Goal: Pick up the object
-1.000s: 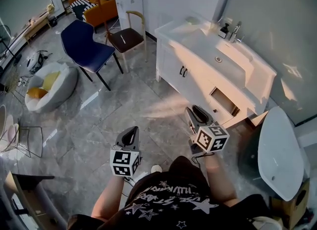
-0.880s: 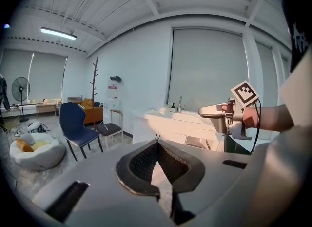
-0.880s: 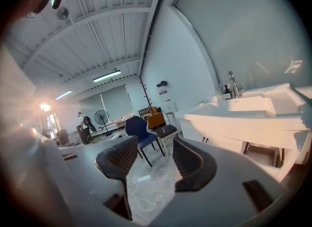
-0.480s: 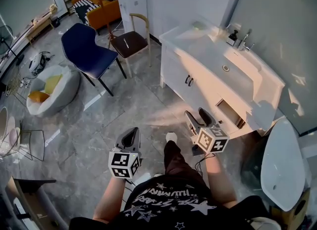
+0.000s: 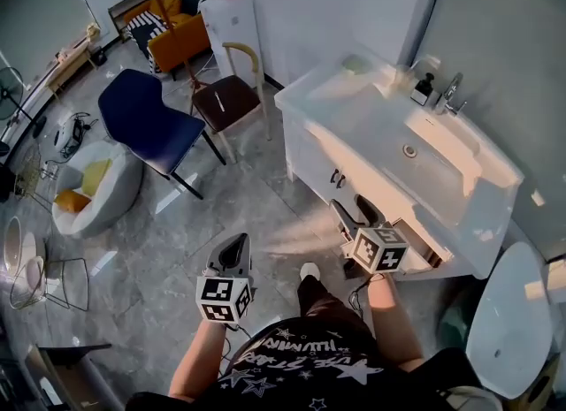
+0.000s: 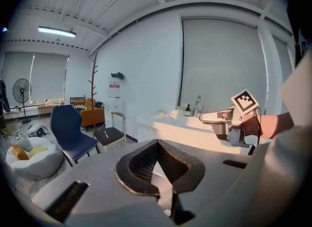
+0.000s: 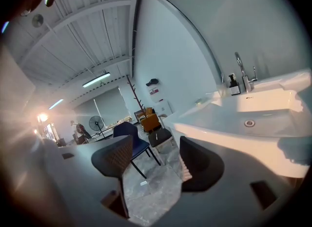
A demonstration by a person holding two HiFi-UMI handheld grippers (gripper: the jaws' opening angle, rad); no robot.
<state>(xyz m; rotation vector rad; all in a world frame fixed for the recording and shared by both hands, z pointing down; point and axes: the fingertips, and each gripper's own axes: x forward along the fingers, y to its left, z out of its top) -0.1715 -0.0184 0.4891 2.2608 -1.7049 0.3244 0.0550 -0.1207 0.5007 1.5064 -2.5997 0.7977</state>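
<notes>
1. Object for the pick-up is sitting in neither hand-held gripper. I cannot tell which thing it is; the only small things in view are resting on the vanity at the right.
2. At the far left, a white beanbag with yellow cushions (image 5: 88, 190) is lying on the grey marble-look tiled floor (image 5: 221, 206).
3. A navy blue chair with black legs (image 5: 146, 122) is standing to its right. Beside that is a wooden-framed chair with a dark brown seat (image 5: 228, 100), and an orange sofa (image 5: 179, 27) is sitting behind them by the wall.
4. The left hand-held gripper (image 5: 235, 243) is hanging over the floor in front of the person. Its jaws are meeting at the tips, with nothing between them.
5. The right hand-held gripper (image 5: 349, 206) is pointing at the lower front of the vanity, near it. Its jaws have just been opening and are now standing wide apart, with nothing between them.
6. The white vanity cabinet with a moulded sink (image 5: 371, 113) is standing against the wall. On its surface a small pale green item (image 5: 354, 64) is lying at the back left corner. A dark pump bottle (image 5: 424, 89) is standing just beside the chrome tap (image 5: 454, 91) behind the basin.
7. A white oval toilet lid (image 5: 504, 321) is showing at the lower right.
</notes>
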